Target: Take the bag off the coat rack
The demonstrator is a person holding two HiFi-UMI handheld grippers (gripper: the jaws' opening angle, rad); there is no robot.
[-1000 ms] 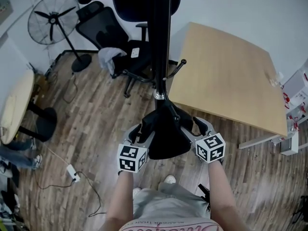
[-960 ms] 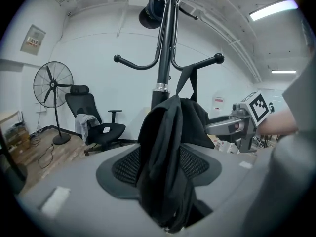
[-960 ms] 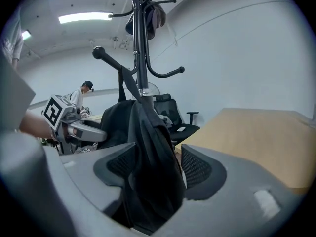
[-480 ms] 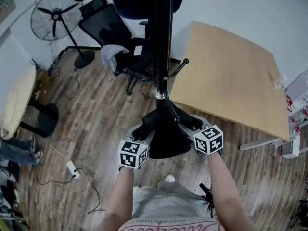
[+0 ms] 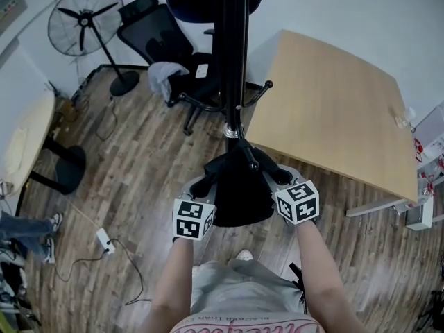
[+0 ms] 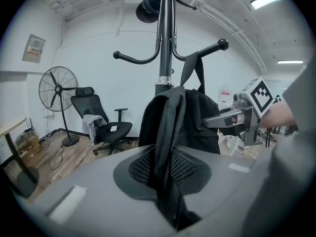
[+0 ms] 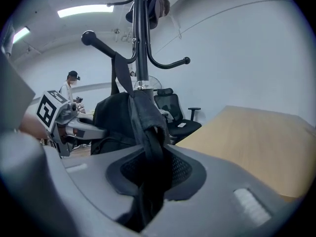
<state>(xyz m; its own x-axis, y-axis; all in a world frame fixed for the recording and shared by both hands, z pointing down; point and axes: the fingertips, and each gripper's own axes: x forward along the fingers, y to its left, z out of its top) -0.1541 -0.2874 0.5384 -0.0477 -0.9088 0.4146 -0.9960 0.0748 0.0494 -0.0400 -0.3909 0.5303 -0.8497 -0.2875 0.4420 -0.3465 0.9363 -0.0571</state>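
A black bag [image 5: 239, 193] hangs low on the black coat rack [image 5: 232, 61], right in front of me. Its strap [image 6: 197, 68] loops over a knobbed hook [image 6: 223, 44]. My left gripper [image 5: 202, 189] is at the bag's left side and my right gripper [image 5: 274, 177] at its right side. Both sets of jaws are closing with bag fabric between them. In the left gripper view a fold of the bag [image 6: 170, 127] is pinched in the left gripper [image 6: 170, 201]. In the right gripper view dark fabric [image 7: 148, 132] is squeezed in the right gripper [image 7: 148, 196].
A wooden desk [image 5: 333, 109] stands close on the right of the rack. An office chair [image 5: 173, 54] and a floor fan [image 5: 80, 19] are behind on the left. A round table [image 5: 21, 144] and a cable with a plug strip [image 5: 104, 240] lie to the left. A person [image 7: 69, 85] stands far back.
Both grippers have drawn in against the bag's sides, and their jaws have gone from wide open to pinched on its fabric. The bag still hangs on the rack.
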